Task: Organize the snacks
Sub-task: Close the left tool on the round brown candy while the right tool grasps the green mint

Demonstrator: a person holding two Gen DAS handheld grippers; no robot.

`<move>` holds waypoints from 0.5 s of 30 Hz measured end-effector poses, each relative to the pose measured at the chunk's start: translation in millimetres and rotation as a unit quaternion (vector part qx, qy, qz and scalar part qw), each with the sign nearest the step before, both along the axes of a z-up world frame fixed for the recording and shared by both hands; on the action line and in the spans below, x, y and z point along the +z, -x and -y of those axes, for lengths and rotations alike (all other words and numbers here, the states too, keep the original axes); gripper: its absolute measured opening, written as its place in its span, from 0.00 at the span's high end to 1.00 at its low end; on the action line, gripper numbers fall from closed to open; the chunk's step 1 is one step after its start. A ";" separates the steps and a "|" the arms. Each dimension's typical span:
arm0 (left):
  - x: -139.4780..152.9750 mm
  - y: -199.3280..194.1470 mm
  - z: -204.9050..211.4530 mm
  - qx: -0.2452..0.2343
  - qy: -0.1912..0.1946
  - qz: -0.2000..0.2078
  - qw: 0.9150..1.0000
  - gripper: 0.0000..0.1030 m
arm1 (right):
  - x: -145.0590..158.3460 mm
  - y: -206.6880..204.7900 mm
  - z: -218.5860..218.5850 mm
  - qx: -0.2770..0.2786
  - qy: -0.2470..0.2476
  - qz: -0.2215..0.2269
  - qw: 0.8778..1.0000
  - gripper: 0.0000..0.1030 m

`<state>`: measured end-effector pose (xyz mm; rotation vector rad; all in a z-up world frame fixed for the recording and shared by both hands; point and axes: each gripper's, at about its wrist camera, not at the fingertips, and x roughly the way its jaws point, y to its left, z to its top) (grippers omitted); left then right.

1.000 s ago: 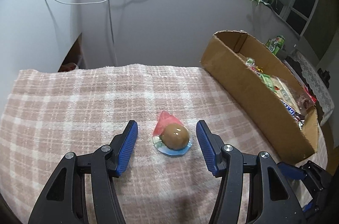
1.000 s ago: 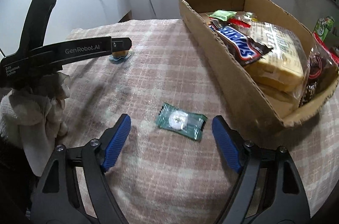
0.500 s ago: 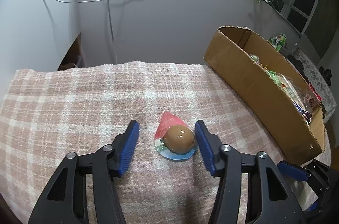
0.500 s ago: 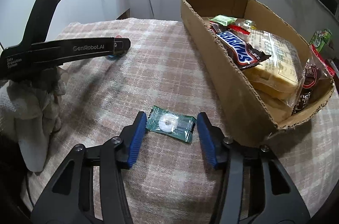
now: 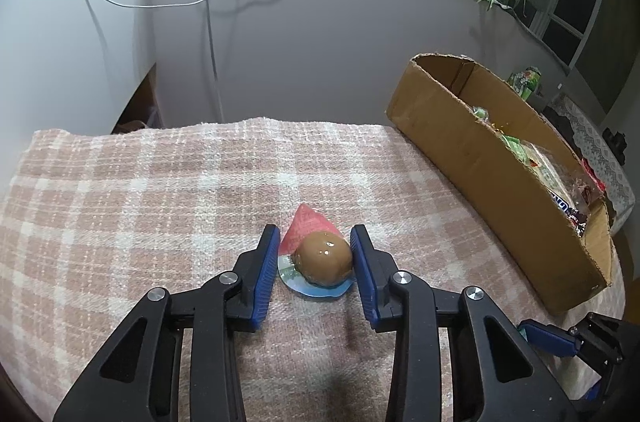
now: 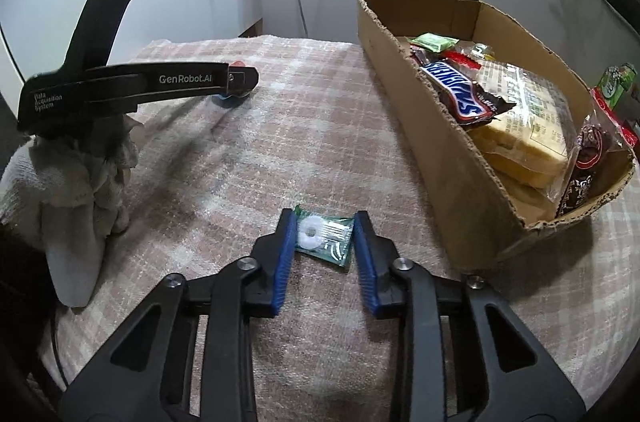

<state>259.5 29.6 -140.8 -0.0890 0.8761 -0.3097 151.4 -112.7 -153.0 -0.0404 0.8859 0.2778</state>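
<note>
Now left gripper (image 5: 314,254) low over plaid cloth (image 5: 160,190), pads closed against egg pack (image 5: 322,260) between them. Right gripper (image 6: 325,234) likewise low, level with cloth, pads pinching green candy (image 6: 323,235). Box (image 6: 460,158) of snacks stands right of both, near candy, farther from egg pack.

Pink-and-white plaid cloth (image 5: 160,206); brown cardboard box (image 6: 452,142); green candy wrapper (image 6: 324,234); blue-padded black claws
</note>
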 end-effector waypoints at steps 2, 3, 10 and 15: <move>0.9 0.7 -1.9 0.003 0.003 0.002 1.000 0.66 | 2.2 1.0 2.3 -0.001 -0.005 0.004 1.000 0.80; 0.9 1.2 -2.7 0.003 0.004 0.001 1.000 0.66 | 2.0 0.3 2.4 0.002 -0.003 0.002 1.000 0.80; 1.1 3.3 -4.0 0.003 0.002 0.003 1.000 0.67 | 3.5 4.5 5.3 0.002 -0.014 0.010 1.000 0.85; 2.6 3.2 -4.8 0.005 0.007 0.004 1.000 0.67 | 4.2 7.3 7.8 0.014 -0.045 -0.006 0.999 0.87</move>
